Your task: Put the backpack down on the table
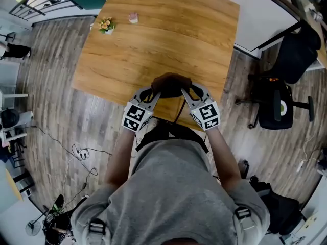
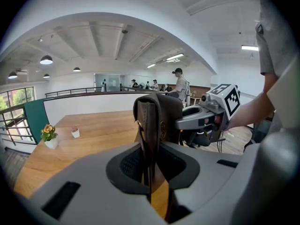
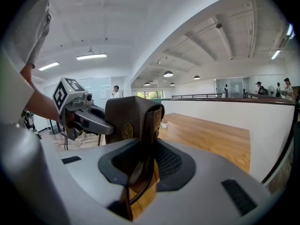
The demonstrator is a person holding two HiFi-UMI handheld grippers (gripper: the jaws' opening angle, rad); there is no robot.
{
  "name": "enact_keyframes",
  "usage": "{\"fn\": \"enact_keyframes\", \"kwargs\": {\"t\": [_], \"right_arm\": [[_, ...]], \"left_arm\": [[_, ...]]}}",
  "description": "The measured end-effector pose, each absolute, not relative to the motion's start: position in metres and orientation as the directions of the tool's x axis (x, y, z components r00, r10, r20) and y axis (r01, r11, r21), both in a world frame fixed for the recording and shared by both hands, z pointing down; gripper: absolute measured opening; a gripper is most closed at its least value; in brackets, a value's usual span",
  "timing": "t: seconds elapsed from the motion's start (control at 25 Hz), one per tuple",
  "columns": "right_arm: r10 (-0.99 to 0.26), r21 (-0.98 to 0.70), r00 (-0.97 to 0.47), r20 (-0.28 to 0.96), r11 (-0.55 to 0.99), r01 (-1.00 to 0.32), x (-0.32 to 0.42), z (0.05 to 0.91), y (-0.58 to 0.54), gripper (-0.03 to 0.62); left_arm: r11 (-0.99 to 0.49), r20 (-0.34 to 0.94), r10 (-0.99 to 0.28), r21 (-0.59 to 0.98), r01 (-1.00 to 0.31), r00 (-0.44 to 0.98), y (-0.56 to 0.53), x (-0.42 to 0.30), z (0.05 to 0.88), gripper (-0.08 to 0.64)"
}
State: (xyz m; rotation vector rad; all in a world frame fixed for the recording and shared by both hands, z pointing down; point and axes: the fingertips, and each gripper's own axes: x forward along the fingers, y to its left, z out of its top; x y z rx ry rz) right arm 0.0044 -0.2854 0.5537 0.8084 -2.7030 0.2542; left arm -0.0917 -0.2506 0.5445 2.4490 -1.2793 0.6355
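left gripper [image 1: 152, 92]: jaws narrow, pinched on a brown leather strip at the backpack's left side.
right gripper [image 1: 188, 92]: jaws narrow too, clamped on the matching leather strip at the right side.
backpack [image 1: 171, 84]: dark brown leather, upright, hanging between the 2 grippers right at the near edge of the table [image 1: 153, 40].
step in hand: likely the set-down; base probably not yet settled.
how to do it well: bring the bag further in over the wood, away from the edge. Keep both grippers level with each other and lower them together. Open the jaws only once the base sits flat, or it may tip back off the edge.
landing spot: bare wood ahead; flower pot [image 1: 106, 25] and small pink pot [image 1: 133, 18] sit well apart near the far left corner.
hidden: base of the bag, covered by its own top and the grippers; cannot tell if it touches the table.
hard to make out: dark straps [image 1: 171, 129] below the grippers, partly cut off by the person's torso [image 1: 173, 188]; unclear how far they hang.
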Motion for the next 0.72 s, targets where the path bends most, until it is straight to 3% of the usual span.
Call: {"fn": "enact_keyframes", "kwargs": {"t": [0.72], "right_arm": [[-0.559,-0.051,-0.724,0.404,0.776,-0.628,-0.015,0.590,-0.327,0.098]], "left_arm": [[-0.630,0.526,-0.640,0.060,-0.775,0.561,-0.306,-0.115,0.586,0.067]]}}
